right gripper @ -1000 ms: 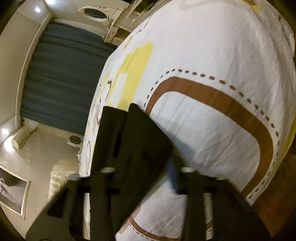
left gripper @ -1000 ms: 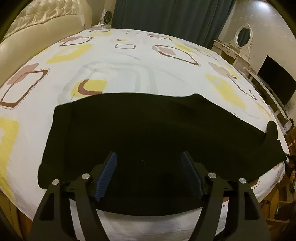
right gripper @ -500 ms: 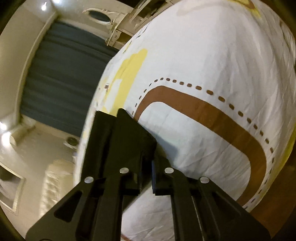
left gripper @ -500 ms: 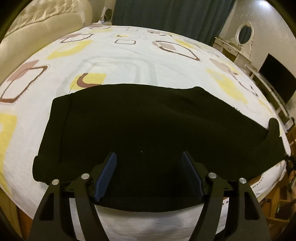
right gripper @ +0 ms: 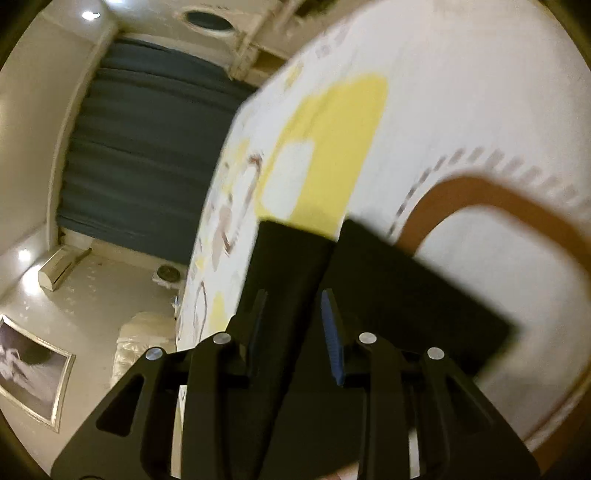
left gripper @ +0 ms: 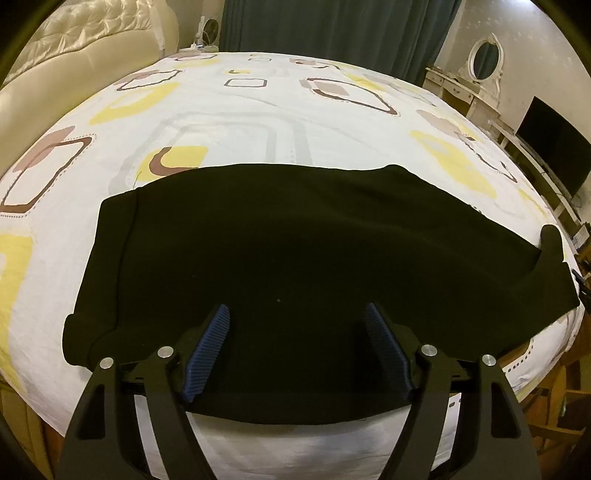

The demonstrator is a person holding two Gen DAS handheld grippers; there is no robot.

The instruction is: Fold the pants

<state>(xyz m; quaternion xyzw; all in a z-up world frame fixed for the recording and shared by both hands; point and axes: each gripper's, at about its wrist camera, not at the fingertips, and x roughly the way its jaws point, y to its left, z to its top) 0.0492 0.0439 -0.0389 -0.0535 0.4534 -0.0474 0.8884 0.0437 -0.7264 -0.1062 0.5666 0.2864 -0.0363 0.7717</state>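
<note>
Patterned bed (left gripper: 258,110) filling the left view from 9 to 3 o'clock, curtain (left gripper: 332,29) at 12, dresser with oval mirror (left gripper: 484,59) at 2, dark screen (left gripper: 550,147) at 3

Black pants (left gripper: 295,258) laid flat across the near half of the bed, already doubled leg on leg by the look of it, waist end toward 9 o'clock, leg ends trailing toward 3 o'clock at the mattress edge

Left gripper (left gripper: 297,332) at 6 o'clock, spread wide above the near edge of the cloth, holding nothing

Right gripper (right gripper: 293,314) at 6 o'clock in a blurred, tilted view, over the leg ends of the pants (right gripper: 369,295); blue pads (right gripper: 332,332) parted by a moderate gap with cloth between them, but contact not clear enough to call a grip

Likely step: taking the leg ends to carry them over toward the waist. Best done by pinching both layers together well in from the hem, lifting just clear of the sheet, then laying edge on edge
</note>
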